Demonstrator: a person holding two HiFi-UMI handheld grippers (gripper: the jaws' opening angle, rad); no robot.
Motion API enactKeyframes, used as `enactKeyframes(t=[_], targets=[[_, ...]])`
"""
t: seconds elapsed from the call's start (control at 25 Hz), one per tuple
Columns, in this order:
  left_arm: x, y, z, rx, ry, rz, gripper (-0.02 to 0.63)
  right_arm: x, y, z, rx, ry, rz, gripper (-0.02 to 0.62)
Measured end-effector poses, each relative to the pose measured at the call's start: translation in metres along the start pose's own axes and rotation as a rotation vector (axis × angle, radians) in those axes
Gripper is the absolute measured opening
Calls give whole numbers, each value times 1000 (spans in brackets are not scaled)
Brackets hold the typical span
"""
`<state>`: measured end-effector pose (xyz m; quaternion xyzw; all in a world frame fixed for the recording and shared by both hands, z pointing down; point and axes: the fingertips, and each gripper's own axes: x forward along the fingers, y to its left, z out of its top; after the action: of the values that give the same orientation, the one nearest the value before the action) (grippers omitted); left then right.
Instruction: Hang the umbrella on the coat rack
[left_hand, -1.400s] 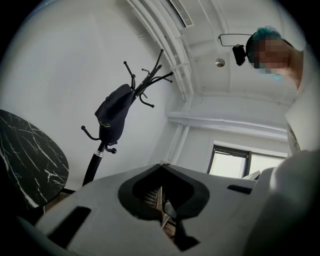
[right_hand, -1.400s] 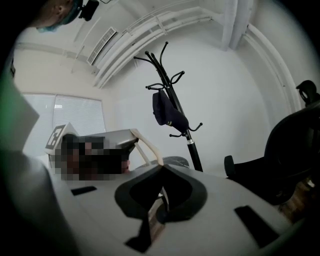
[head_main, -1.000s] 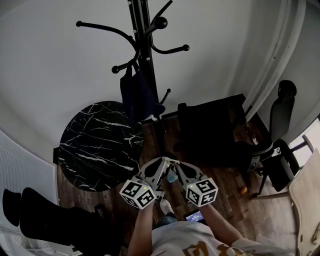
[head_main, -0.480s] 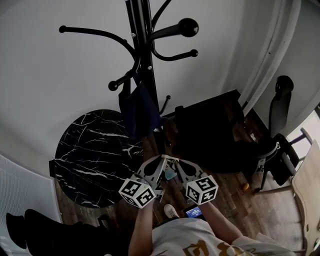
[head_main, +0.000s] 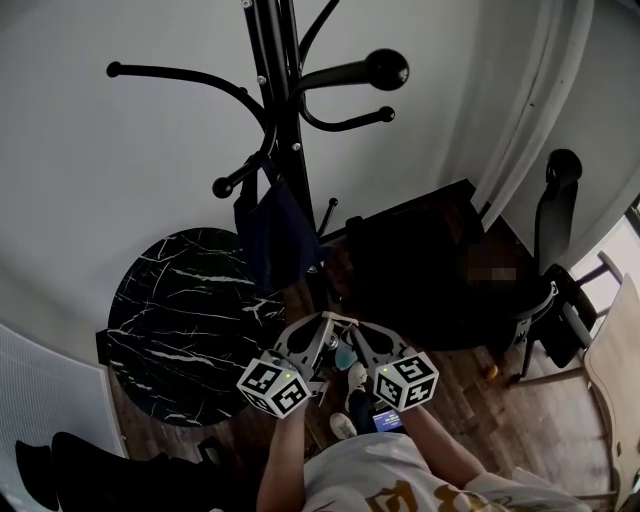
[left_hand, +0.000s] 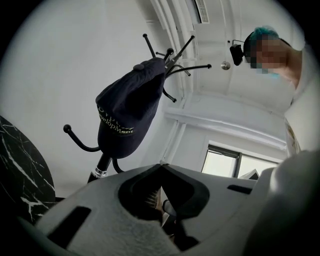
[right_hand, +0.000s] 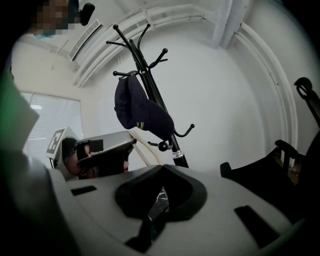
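Note:
The black coat rack (head_main: 285, 130) stands against the white wall, with a navy cap (head_main: 275, 235) on a low hook. My left gripper (head_main: 325, 320) and right gripper (head_main: 352, 326) are held tip to tip below it, both shut. A pale teal bit of the umbrella (head_main: 345, 353) shows between them; most of it is hidden. In the left gripper view the left gripper (left_hand: 161, 166) has its jaws closed, with a loop and a ribbed piece in their hollow, and the cap (left_hand: 130, 112) is above. The right gripper (right_hand: 163, 167) has crinkled material in its hollow, below the cap (right_hand: 140, 112).
A round black marble table (head_main: 185, 310) lies left of the rack's base. A dark armchair (head_main: 420, 270) and an office chair (head_main: 555, 230) stand to the right, with a wooden chair (head_main: 615, 350) at the edge. The person's shoes (head_main: 357, 378) and a lit phone (head_main: 388, 418) are below the grippers.
The rack has come closer and higher in the head view as the person stepped towards it. Both grippers stay together and shut.

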<state>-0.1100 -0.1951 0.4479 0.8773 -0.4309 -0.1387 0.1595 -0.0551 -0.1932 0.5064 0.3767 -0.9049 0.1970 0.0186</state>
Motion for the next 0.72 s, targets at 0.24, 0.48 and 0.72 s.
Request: enactKeyframes(t=[0.24,0.48,0.72], targets=[[7,4,-5,2,10,2,18,7,-8,-2,-6,6,-3,12],[11,11,-7,-4,15,10,18,12,-13,-3,-1,12,-3,12],[15,22,-7,-7,11,27,18,22,-18,-2,-2,25,3,12]])
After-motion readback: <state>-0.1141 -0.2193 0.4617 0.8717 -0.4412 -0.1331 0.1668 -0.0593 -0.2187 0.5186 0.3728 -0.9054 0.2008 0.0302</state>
